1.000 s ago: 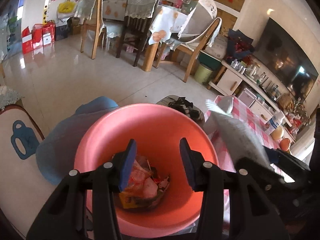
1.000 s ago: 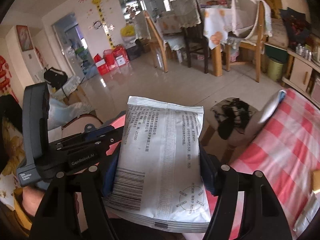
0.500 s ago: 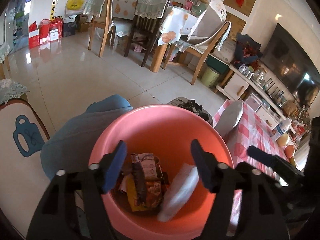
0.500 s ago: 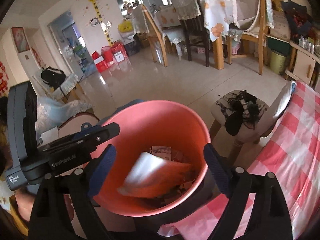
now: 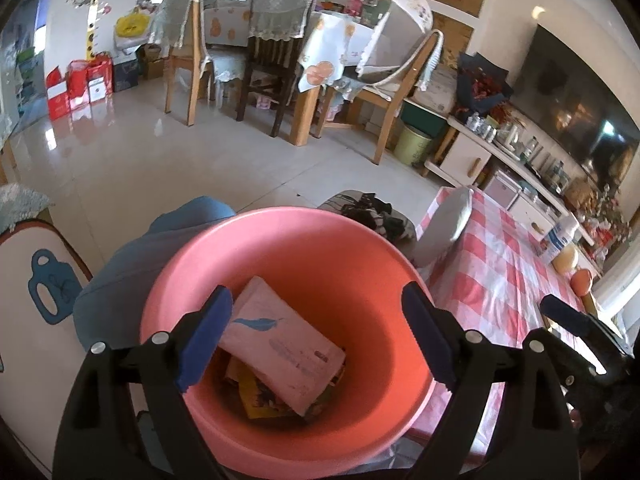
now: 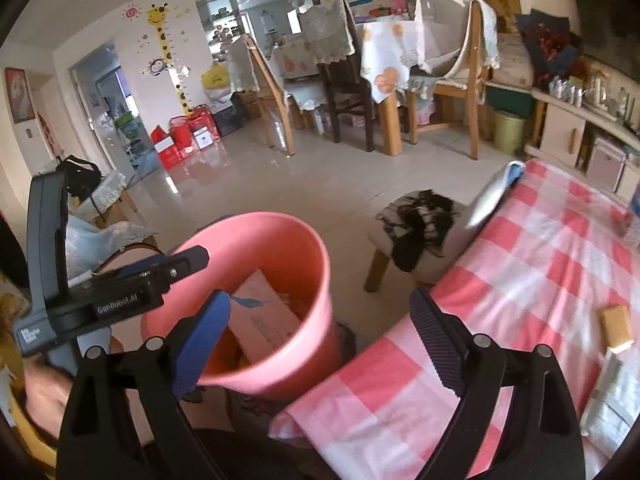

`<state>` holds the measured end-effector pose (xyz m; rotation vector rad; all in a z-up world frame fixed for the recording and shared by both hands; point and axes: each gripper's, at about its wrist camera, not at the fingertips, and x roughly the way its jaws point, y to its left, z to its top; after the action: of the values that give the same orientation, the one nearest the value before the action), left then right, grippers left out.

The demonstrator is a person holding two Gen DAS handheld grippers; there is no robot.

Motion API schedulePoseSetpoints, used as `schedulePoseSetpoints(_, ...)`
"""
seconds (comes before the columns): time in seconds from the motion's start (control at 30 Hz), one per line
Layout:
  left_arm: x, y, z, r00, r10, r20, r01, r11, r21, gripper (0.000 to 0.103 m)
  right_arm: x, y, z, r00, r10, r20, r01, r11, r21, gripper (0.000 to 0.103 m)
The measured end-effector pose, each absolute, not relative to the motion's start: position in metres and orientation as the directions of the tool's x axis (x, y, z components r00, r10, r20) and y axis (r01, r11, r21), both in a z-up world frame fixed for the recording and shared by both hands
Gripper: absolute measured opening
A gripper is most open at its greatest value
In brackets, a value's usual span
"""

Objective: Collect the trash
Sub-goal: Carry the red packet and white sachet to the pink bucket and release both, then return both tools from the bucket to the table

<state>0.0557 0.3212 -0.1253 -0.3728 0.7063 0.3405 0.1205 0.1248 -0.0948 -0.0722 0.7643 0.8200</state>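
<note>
**Trash in bucket, both tongs empty**

Left wrist view, left to right: a cushion (image 5: pixel 36 280) with a blue cup print sat at the left edge. A blue-clad knee (image 5: pixel 160 248) showed just behind the pink bucket (image 5: pixel 280 248). The left gripper (image 5: pixel 316 336) hung over the bucket mouth, jaws spread wide, nothing between them. Inside the bucket a pale packet (image 5: pixel 280 344) with a blue feather mark lay tilted on top of the yellow wrappers (image 5: pixel 260 396). The packet was not touching either pad. Right of the bucket was the table with a pink checked cloth (image 5: pixel 500 272), and a grey pouch (image 5: pixel 444 228) stuck up at its near corner. A stool (image 5: pixel 372 210) with dark cloth on it stood behind the bucket.

Right wrist view, left to right: the body of the left gripper (image 6: pixel 100 300) crossed in front of the bucket (image 6: pixel 288 248), with a hand (image 6: pixel 44 392) gripping it at the lower left. The right gripper (image 6: pixel 320 336) was also wide open and empty, its left pad (image 6: pixel 204 340) over the bucket side, its right pad over the checked cloth (image 6: pixel 540 260). The same packet (image 6: pixel 264 316) leaned inside the bucket. The stool (image 6: pixel 416 220) stood between bucket and table. On the cloth at the right lay a small tan block (image 6: pixel 616 326) and, below it, a silvery pouch (image 6: pixel 612 404) at the table edge.
</note>
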Motion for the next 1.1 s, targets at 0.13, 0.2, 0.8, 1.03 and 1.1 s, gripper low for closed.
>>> schedulePoseSetpoints(0.13,0.061,0.301,-0.118,0.714,0.178,-0.677,-0.395,0.901,-0.179,0.087,0.113,0.107,-0.090,0.465,0.619,-0.632,-0.680,0.708,0.193,0.090)
schedulePoseSetpoints(0.2,0.063,0.289,-0.114,0.714,0.186,-0.675,-0.382,0.911,-0.153,0.087,0.110,0.102,-0.088,0.477,0.614,-0.629,-0.674,0.715,0.186,0.091)
schedulePoseSetpoints(0.8,0.074,0.212,-0.085,0.740,0.198,-0.643,-0.278,0.960,-0.025,0.097,0.100,0.034,-0.065,0.569,0.582,-0.581,-0.619,0.768,0.162,0.093)
schedulePoseSetpoints(1.03,0.080,0.184,-0.080,0.743,0.199,-0.640,-0.246,0.969,0.016,0.098,0.104,0.001,-0.062,0.600,0.571,-0.560,-0.585,0.791,0.180,0.093)
schedulePoseSetpoints(1.1,0.082,0.176,-0.079,0.743,0.196,-0.640,-0.235,0.972,0.025,0.098,0.105,-0.011,-0.061,0.609,0.571,-0.551,-0.573,0.797,0.192,0.093)
